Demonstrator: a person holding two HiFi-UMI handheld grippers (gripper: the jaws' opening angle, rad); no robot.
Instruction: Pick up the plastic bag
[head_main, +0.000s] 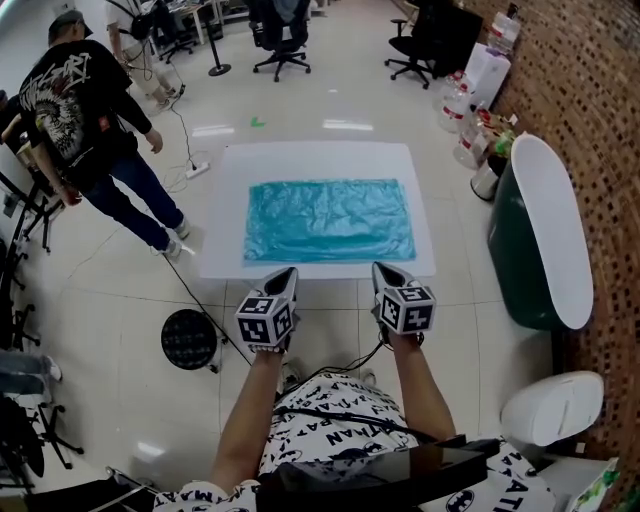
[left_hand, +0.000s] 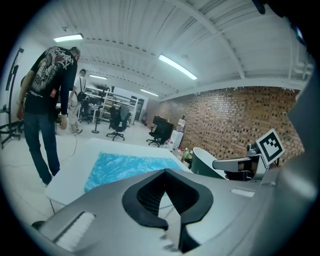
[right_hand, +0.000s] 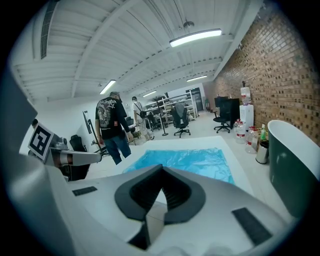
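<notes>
Plastic bag (head_main: 330, 220), blue and crinkled, lies flat in the middle of the white counter (head_main: 222, 215). A bare white margin shows round all four of its edges (widest on the left side).

At far left a person (head_main: 85, 110) in a black printed shirt stands on the tiled floor, near the counter's left edge. A thin cable (head_main: 205, 300) runs across the floor past the near-left corner. Just beyond that corner a round black stool (head_main: 189, 339) stands on the floor.

The left gripper (head_main: 287, 271) is held at the counter's near edge, its tip over the white margin and just short of the bag. Its fingers (left_hand: 145, 195) are together with nothing between them. The right gripper (head_main: 384, 268) sits level with it, a clear gap between the two, also at the near edge and apart from the bag. Its fingers (right_hand: 135, 192) are pressed together and empty too.

Right of the counter, a strip of open floor separates its right edge from a dark green tub (head_main: 520, 250) with a white rim. Water bottles (head_main: 468, 140) stand at the tub's far end, against a brick wall (head_main: 590, 90). Beyond the counter's far edge, open tiles reach back to the office chairs (head_main: 280, 40).
</notes>
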